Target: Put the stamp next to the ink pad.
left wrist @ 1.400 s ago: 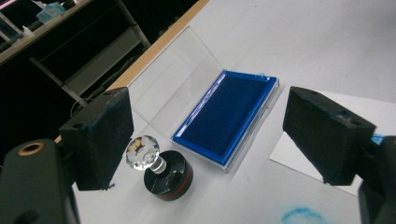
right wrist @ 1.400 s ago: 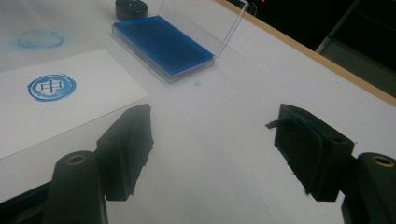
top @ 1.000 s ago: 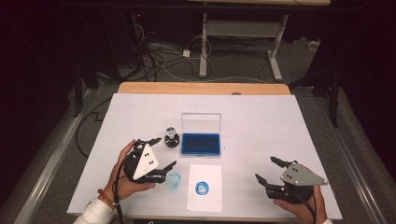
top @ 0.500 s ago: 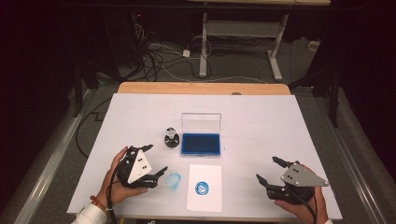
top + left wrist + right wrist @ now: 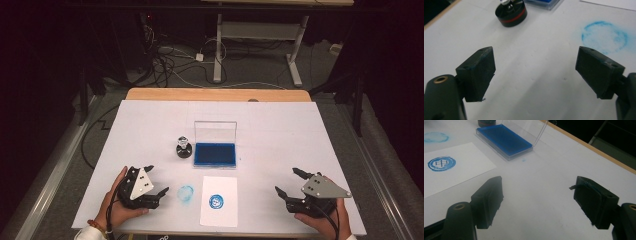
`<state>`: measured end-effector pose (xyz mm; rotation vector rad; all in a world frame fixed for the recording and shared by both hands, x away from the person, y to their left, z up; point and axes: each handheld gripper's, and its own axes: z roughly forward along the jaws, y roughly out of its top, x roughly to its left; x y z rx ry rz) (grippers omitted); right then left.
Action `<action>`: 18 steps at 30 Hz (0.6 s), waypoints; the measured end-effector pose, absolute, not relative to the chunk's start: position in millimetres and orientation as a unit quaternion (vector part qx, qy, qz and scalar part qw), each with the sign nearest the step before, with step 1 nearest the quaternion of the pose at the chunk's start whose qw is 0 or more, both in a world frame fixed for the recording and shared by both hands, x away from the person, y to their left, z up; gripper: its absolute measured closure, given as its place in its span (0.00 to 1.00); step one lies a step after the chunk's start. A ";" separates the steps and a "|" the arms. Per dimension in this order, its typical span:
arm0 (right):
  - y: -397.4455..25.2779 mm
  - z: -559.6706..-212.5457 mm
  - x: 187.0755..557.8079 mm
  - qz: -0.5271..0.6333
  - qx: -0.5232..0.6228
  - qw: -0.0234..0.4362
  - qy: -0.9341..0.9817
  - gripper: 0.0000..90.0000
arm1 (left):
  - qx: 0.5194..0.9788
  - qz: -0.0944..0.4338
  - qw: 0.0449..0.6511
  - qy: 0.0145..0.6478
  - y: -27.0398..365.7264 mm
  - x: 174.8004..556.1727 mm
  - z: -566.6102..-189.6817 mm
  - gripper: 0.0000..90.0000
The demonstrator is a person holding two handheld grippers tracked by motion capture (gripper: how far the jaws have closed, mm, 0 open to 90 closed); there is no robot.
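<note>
- Now my left tongs [image 5: 156,180] hover low over the white counter [image 5: 280,130] at its near left, jaws spread wide and holding nothing.
- My right tongs [image 5: 288,181] sit at the near right, well apart from the left pair, jaws likewise parted and empty.
- Ahead of the left tongs stands the round black stamp [image 5: 183,147] with a red band, upright, just beside the blue ink pad [image 5: 215,154], whose clear lid is raised.
- A smudged blue ring [image 5: 185,193] marks the counter close to the left tongs; beside it lies a white sheet [image 5: 218,200] bearing a crisp blue seal [image 5: 216,201].
</note>
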<state>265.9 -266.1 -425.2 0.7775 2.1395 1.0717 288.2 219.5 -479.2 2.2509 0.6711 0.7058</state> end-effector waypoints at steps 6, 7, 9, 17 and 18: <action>-266.4 -423.5 263.6 0.407 0.293 0.310 0.808 0.27 | 0.861 0.271 0.339 0.264 221.4 286.4 -478.4 0.18; -266.1 -423.6 263.2 0.407 0.292 0.311 0.808 0.27 | 0.861 0.272 0.340 0.263 221.1 286.1 -477.4 0.18; -265.2 -423.6 262.5 0.403 0.288 0.311 0.811 0.27 | 0.859 0.275 0.344 0.260 221.2 284.8 -476.9 0.18; -262.9 -420.2 258.7 0.404 0.287 0.319 0.808 0.27 | 0.858 0.273 0.352 0.257 222.0 284.0 -474.7 0.18; -263.4 -420.2 259.6 0.404 0.286 0.319 0.808 0.27 | 0.858 0.274 0.351 0.256 221.9 284.2 -474.9 0.18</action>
